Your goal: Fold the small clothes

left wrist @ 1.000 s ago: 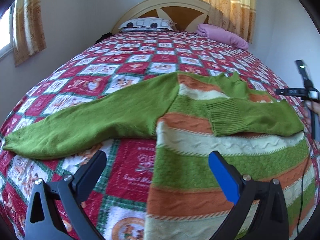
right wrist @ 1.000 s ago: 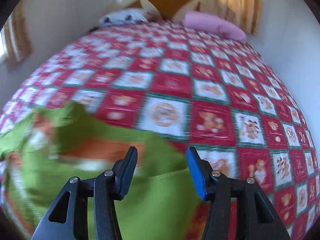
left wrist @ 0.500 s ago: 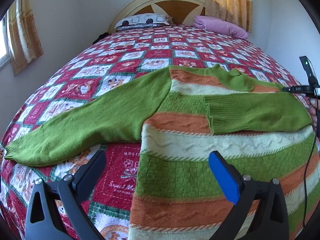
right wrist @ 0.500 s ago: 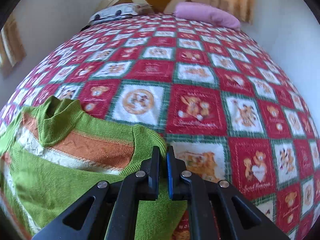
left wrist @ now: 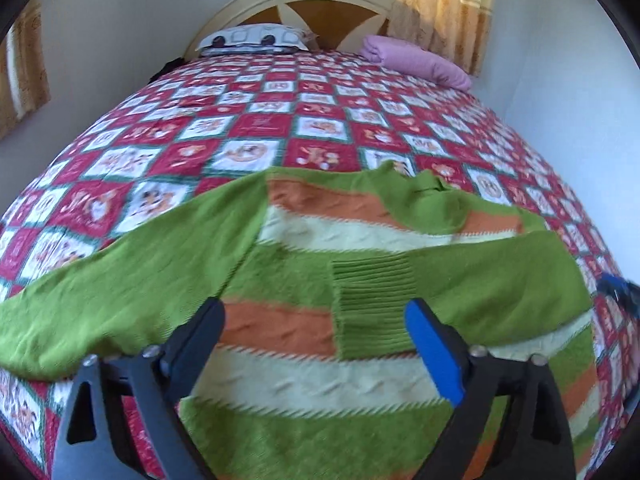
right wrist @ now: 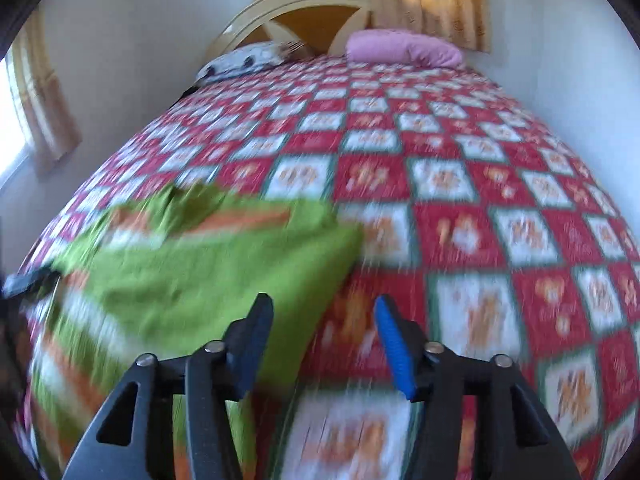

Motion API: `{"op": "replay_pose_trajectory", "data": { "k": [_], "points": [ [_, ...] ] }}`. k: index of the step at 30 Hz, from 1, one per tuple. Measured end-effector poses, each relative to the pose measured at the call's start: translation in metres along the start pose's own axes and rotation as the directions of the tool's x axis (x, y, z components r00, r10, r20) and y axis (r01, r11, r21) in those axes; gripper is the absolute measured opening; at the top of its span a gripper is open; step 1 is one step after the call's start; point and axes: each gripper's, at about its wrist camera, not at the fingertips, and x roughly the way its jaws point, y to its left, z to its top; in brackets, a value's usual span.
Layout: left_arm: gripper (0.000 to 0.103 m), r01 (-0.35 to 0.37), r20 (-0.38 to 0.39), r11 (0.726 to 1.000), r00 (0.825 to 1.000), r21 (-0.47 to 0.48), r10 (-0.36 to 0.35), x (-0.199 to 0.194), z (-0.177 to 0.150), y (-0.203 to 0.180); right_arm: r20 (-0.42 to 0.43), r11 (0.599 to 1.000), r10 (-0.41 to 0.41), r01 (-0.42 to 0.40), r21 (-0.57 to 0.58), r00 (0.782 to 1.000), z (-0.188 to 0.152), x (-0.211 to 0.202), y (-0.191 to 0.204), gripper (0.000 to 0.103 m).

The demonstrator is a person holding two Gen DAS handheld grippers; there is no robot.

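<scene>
A small green, orange and cream striped sweater (left wrist: 360, 240) lies flat on the bed. Its right sleeve (left wrist: 460, 288) is folded across the chest, cuff at the middle. Its left sleeve (left wrist: 100, 280) stretches out to the left. My left gripper (left wrist: 316, 332) is open and empty, hovering over the sweater's middle. My right gripper (right wrist: 324, 332) is open and empty, just past the sweater's right edge (right wrist: 240, 264), above the quilt. The right wrist view is blurred by motion.
The bed has a red, white and green patchwork quilt (left wrist: 280, 120). A white patterned pillow (left wrist: 256, 38) and a pink pillow (left wrist: 416, 62) lie by the headboard. Walls stand close on both sides.
My right gripper was shut on the sweater's right shoulder half a second ago; it has opened and pulled back. My left gripper has moved forward and right over the sweater.
</scene>
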Motion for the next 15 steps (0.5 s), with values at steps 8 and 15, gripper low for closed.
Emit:
{"op": "replay_pose_trajectory", "data": {
  "k": [8, 15],
  "points": [
    [0.037, -0.014, -0.082, 1.0, 0.997, 0.006, 0.014, 0.045, -0.004, -0.025, -0.04, 0.996, 0.087, -0.086, 0.026, 0.995, -0.042, 0.013, 0.019, 0.055],
    [0.006, 0.061, -0.02, 0.998, 0.998, -0.015, -0.061, 0.025, -0.002, -0.026, -0.048, 0.99, 0.1, -0.094, 0.109, 0.994, -0.053, 0.013, 0.014, 0.006]
  ]
}}
